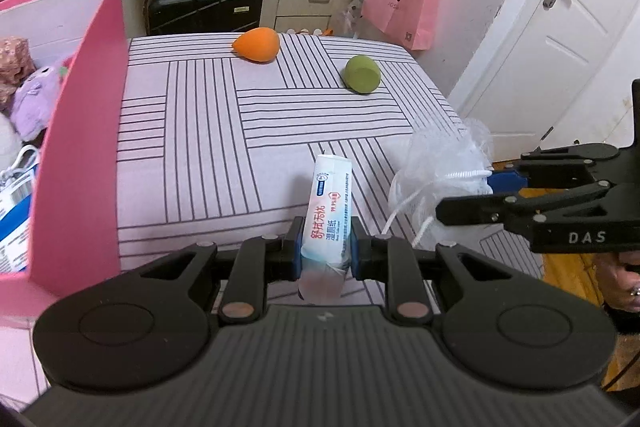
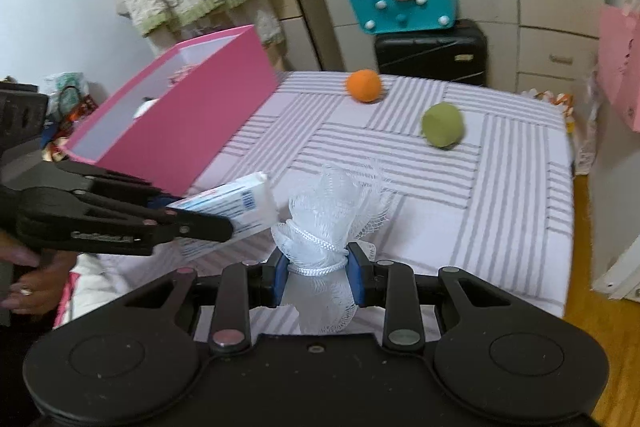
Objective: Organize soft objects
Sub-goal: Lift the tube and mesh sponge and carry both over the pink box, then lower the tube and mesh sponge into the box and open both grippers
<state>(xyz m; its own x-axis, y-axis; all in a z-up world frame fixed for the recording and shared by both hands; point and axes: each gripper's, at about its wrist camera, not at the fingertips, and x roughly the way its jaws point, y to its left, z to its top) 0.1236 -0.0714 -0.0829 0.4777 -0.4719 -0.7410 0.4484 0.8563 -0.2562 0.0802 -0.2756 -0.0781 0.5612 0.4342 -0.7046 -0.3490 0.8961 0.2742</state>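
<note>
While your left tongs (image 1: 325,247) clamped the wet-wipe pack (image 1: 328,211) just beside the pink box (image 1: 80,163), your right tongs (image 2: 320,269) gripped the white mesh pouf (image 2: 336,203) above the striped bed (image 1: 208,131). Orange sponge (image 1: 257,45) and green sponge (image 1: 361,73) lay apart on the bed, farther back.

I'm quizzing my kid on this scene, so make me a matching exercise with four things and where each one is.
Things:
1. wet wipes pack
2. white mesh sponge
3. orange sponge
4. purple plush toy

Places:
A. inside the pink box
B. lying on the striped cover
C. clamped in the left gripper
D. clamped in the right gripper

Pairs: 1-C, 2-D, 3-B, 4-A
</note>
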